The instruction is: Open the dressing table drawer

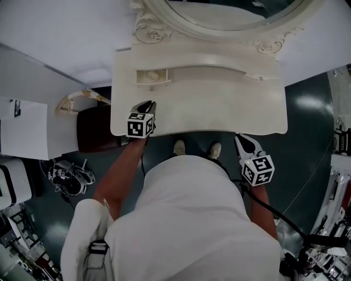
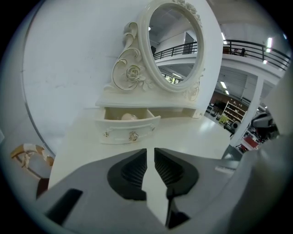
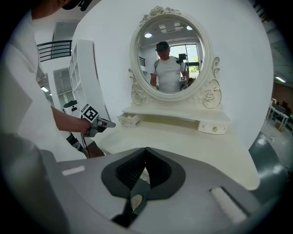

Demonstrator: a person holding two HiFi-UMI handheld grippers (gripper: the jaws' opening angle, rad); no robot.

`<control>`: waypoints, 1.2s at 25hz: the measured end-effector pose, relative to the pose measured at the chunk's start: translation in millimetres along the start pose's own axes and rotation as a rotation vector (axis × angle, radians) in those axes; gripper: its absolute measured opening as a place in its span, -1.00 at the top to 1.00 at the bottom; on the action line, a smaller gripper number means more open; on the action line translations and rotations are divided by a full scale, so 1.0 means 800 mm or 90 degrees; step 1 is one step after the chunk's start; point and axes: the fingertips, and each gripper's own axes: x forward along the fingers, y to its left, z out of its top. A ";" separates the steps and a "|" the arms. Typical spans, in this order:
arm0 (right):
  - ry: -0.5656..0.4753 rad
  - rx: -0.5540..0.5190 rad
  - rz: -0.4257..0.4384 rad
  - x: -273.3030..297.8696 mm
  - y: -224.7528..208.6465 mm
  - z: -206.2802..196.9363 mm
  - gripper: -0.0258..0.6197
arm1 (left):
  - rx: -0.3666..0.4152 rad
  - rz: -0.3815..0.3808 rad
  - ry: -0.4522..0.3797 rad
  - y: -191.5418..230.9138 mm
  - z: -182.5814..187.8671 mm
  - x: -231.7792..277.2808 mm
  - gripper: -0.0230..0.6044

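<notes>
Far left, a white cabinet (image 1: 22, 129) stands against the wall, with cabled gear (image 1: 68, 176) on the dark green floor (image 1: 312, 110) below it. A dark brown stool (image 1: 96, 129) sits just beside the table's left end, partly under it.

The cream dressing table top (image 1: 219, 107) is bare and glossy. The left drawer (image 1: 152, 77) sits at the back left under the mirror shelf. It is pulled out, with a pale rounded object (image 2: 129, 117) inside. The left gripper (image 1: 147, 104) is over the front left corner of the top and points at that drawer. It is apart from the drawer and not touching it. Its jaws are a narrow gap apart with nothing between them.

The oval carved mirror (image 1: 230, 16) stands centre back against a white wall. The person stands at the middle of the front edge, with shoes (image 1: 179, 147) just under the edge. The right drawer (image 3: 214, 128) at the back right is closed.

The right gripper (image 1: 244, 144) is just off the front edge, right of the person, over the floor. Its jaws are together and empty.

The front edge is wavy with rounded corners. Open tabletop lies between the left gripper and the pulled-out drawer. There is clear floor to the right of the table, and more equipment (image 1: 334, 219) crowds the far right edge.
</notes>
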 end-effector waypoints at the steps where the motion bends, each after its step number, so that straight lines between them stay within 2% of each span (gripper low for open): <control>1: -0.001 -0.001 0.002 0.002 0.002 0.001 0.92 | 0.001 -0.009 -0.001 -0.007 -0.002 -0.006 0.78; 7: -0.007 -0.007 0.013 0.011 0.009 0.006 0.92 | 0.010 -0.091 -0.006 -0.058 -0.004 -0.040 0.92; 20: -0.010 -0.020 0.025 0.025 0.024 0.010 0.92 | 0.081 -0.279 -0.006 -0.173 0.011 -0.098 0.92; 25: -0.012 -0.026 0.028 0.025 0.029 0.012 0.92 | 0.118 -0.322 -0.001 -0.205 0.014 -0.111 0.92; 30: -0.013 -0.030 0.034 0.031 0.034 0.012 0.92 | 0.131 -0.335 0.005 -0.214 0.010 -0.111 0.92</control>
